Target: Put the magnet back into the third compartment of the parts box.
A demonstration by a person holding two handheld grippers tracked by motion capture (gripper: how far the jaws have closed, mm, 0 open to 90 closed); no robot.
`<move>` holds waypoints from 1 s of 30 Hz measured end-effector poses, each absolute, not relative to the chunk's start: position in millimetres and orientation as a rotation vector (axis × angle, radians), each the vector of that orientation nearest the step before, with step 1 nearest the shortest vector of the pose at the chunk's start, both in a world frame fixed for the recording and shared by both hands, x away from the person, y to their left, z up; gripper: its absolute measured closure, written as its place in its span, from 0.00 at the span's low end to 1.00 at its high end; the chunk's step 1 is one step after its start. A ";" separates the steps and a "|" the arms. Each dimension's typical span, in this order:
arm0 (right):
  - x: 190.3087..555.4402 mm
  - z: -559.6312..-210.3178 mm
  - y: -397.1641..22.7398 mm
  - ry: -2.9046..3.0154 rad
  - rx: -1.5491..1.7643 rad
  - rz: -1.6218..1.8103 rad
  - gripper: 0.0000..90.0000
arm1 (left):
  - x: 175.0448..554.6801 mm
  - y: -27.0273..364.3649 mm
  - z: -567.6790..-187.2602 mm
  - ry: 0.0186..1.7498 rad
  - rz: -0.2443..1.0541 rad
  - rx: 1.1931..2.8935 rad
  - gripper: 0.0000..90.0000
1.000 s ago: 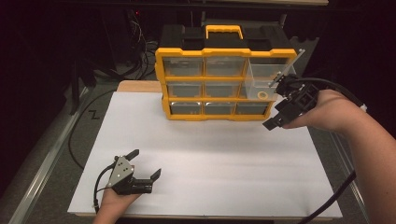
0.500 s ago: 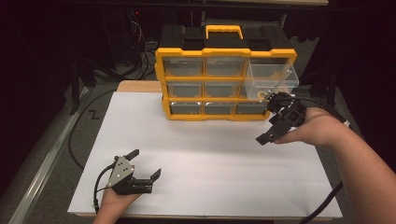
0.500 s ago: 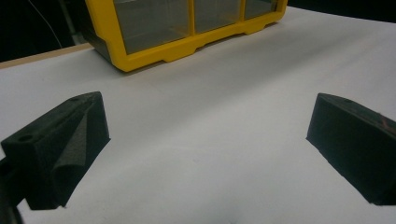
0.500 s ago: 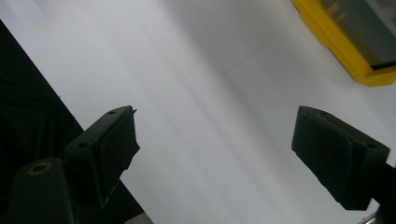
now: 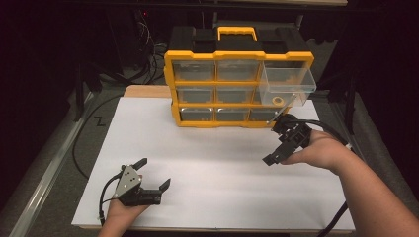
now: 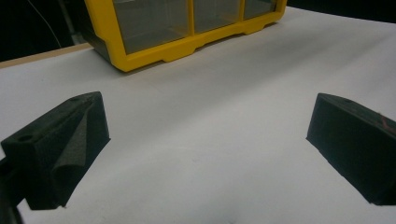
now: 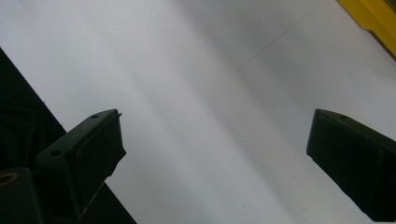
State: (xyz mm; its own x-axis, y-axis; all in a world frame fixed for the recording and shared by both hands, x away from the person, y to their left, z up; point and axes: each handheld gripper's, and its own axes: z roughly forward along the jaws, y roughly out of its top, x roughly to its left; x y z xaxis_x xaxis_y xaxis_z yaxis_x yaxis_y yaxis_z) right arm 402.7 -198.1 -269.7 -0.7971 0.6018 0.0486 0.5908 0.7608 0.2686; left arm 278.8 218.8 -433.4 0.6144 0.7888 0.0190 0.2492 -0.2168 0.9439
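Yellow drawer cabinet [image 5: 237, 89] at top centre of the white surface [image 5: 222, 168], its upper right clear drawer [image 5: 288, 85] pulled out, yellow ring [image 5: 277, 101] inside, right gripper [image 5: 276, 143] below it at right, jaws just opening wide, empty, left gripper [image 5: 153, 175] at lower left, jaws spread, empty.

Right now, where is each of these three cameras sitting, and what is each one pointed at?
High view: above the person's side of the table, looking forward and down on the white sheet, the yellow drawer cabinet, both forearms, the left tool and right tool.
Left gripper view: rides the left tool, facing low across the sheet toward the cabinet's base; its open jaws show.
Right gripper view: rides the right tool, aimed down at bare sheet; open jaws show.
Shared: all show the sheet and yellow cabinet.
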 end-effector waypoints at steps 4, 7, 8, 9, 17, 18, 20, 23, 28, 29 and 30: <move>402.2 -284.8 -197.1 2.907 0.991 0.415 0.01 | 278.8 218.8 -433.4 0.848 0.627 1.764 0.00; 400.9 -297.0 -195.7 2.912 0.999 0.403 0.01 | 278.8 218.7 -433.4 0.848 0.625 1.764 0.00; 400.5 -300.9 -195.3 2.911 1.004 0.401 0.01 | 278.8 218.6 -433.4 0.849 0.625 1.764 0.00; 400.1 -305.0 -194.9 2.908 1.007 0.399 0.01 | 278.8 218.6 -433.5 0.849 0.626 1.764 0.00; 395.8 -340.2 -193.4 2.921 1.009 0.393 0.01 | 279.1 218.8 -433.7 0.847 0.627 1.772 0.00; 395.0 -344.9 -193.1 2.921 1.005 0.399 0.01 | 279.2 218.9 -433.7 0.846 0.627 1.773 0.00; 393.5 -353.9 -192.5 2.910 1.002 0.396 0.01 | 279.3 218.6 -433.8 0.846 0.626 1.775 0.00; 392.0 -365.9 -193.2 2.892 1.013 0.406 0.01 | 279.5 218.9 -433.7 0.850 0.626 1.776 0.00; 389.1 -382.7 -193.5 2.882 1.022 0.422 0.01 | 279.6 218.8 -433.7 0.850 0.627 1.776 0.00; 388.5 -385.8 -193.3 2.876 1.027 0.422 0.01 | 279.5 218.7 -433.7 0.850 0.626 1.775 0.00; 387.9 -388.6 -193.1 2.877 1.031 0.419 0.01 | 279.5 218.7 -433.7 0.850 0.626 1.775 0.00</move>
State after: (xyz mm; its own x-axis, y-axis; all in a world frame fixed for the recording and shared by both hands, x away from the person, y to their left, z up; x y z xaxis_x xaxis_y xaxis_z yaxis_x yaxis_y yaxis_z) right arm 387.9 -193.1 -388.6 -0.7752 0.6306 0.0372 0.6151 0.7400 0.2721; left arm 279.5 218.7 -433.7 0.6146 0.7885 0.0212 0.2551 -0.2242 0.9406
